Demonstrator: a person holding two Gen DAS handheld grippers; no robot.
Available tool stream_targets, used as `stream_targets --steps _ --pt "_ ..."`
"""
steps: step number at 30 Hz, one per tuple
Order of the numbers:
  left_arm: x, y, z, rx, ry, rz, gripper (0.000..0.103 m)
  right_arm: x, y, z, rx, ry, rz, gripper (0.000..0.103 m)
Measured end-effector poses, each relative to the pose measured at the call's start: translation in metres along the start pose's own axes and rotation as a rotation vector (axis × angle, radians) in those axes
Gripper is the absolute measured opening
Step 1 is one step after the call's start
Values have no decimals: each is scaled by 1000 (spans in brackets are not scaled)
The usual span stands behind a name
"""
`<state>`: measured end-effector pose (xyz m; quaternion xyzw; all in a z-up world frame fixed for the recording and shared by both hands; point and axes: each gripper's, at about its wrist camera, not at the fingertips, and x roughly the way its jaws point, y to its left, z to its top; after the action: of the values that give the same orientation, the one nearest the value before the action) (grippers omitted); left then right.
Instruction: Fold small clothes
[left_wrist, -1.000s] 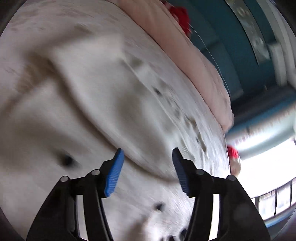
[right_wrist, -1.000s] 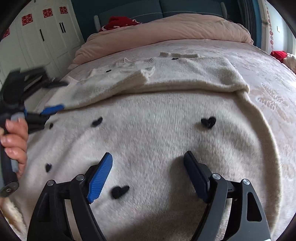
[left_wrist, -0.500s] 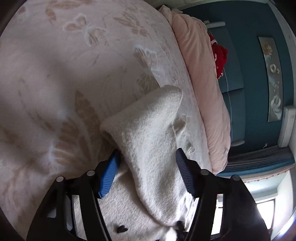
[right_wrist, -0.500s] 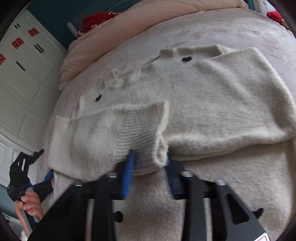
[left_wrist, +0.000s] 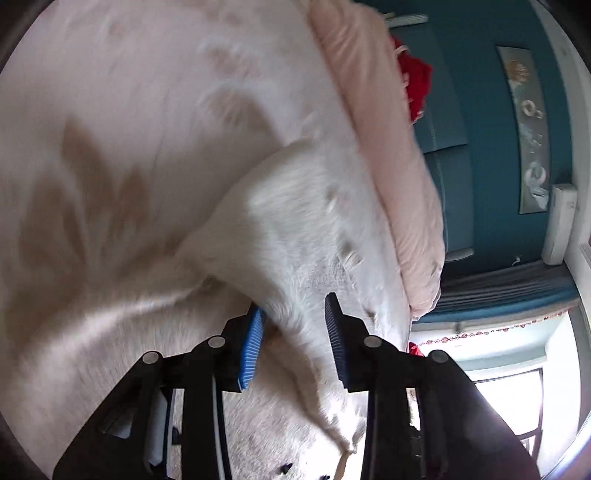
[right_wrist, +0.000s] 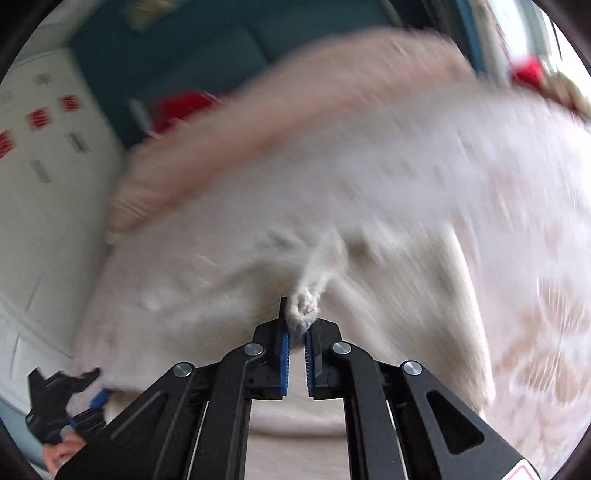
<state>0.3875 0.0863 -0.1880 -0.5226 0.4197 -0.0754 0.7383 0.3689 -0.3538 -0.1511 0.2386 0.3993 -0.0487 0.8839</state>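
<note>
A cream fuzzy sweater (left_wrist: 288, 236) with small black hearts lies on the bed. In the left wrist view a folded sleeve of it runs between the blue pads of my left gripper (left_wrist: 293, 339), whose jaws stand apart around the fabric without pressing it. In the right wrist view my right gripper (right_wrist: 296, 334) is shut on a bunched edge of the sweater (right_wrist: 306, 306) and lifts it. The rest of the sweater (right_wrist: 369, 206) is motion-blurred. The left gripper also shows at the lower left of the right wrist view (right_wrist: 70, 402), at the sweater's edge.
The bed sheet (left_wrist: 110, 155) has a pale leaf pattern. A pink duvet (left_wrist: 391, 155) lies rolled along the head of the bed, with a red item (left_wrist: 415, 85) by the teal headboard. White wardrobes (right_wrist: 44, 184) stand to the left.
My right gripper has closed on the sweater's edge and pulled it up. My left gripper's jaws have narrowed around the sleeve.
</note>
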Motion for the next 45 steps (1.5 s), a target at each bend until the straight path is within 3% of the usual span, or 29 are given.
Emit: stream_targets --steps 6,8,10,12,14,17,20,21,23,26,28,29,31,35,38,41,43,44,45 --pt "13 7 -3 -49 -10 17 35 18 -20 -12 29 47 11 7" --pt "10 10 7 -75 -46 48 27 18 -24 -9 27 52 20 7" --pt "-3 7 13 -84 -105 38 11 1 -20 1 42 -7 72 6" --pt "-15 -1 14 -28 -143 54 9 -25 -19 2 54 -83 118 6" --pt "-10 2 10 38 -126 113 9 -25 -28 -7 35 -91 59 6" --pt "2 21 2 51 -95 180 7 16 -65 -27 126 69 -18 6" --pt "-3 31 -4 66 -115 145 8 5 -73 -32 162 7 39 6" --pt "-4 32 -5 76 -117 143 8 11 -73 -34 124 18 -12 6" --pt "-4 33 -7 116 -125 137 8 27 -76 -38 105 79 -29 5" --pt "-10 37 -9 202 -148 101 8 13 -75 -33 129 71 -12 11" --pt "-10 37 -16 290 -175 81 9 -11 -70 -30 121 10 -109 20" --pt "-11 35 -20 306 -188 72 9 -28 -61 -29 101 -60 -133 21" --pt "-11 35 -22 310 -199 67 9 -40 -38 -26 75 -103 -45 21" --pt "-13 38 -26 318 -217 42 9 1 69 -27 -107 49 225 18" --pt "-10 38 -24 323 -223 27 9 58 159 -46 -244 177 315 17" --pt "-9 39 -25 335 -228 27 9 116 227 -67 -346 273 300 17" --pt "-7 38 -24 338 -227 18 9 144 252 -78 -373 312 271 17" --pt "-7 40 -23 338 -225 7 9 149 254 -79 -382 312 251 15" --pt "-7 40 -23 338 -225 3 9 153 250 -77 -406 299 218 4"
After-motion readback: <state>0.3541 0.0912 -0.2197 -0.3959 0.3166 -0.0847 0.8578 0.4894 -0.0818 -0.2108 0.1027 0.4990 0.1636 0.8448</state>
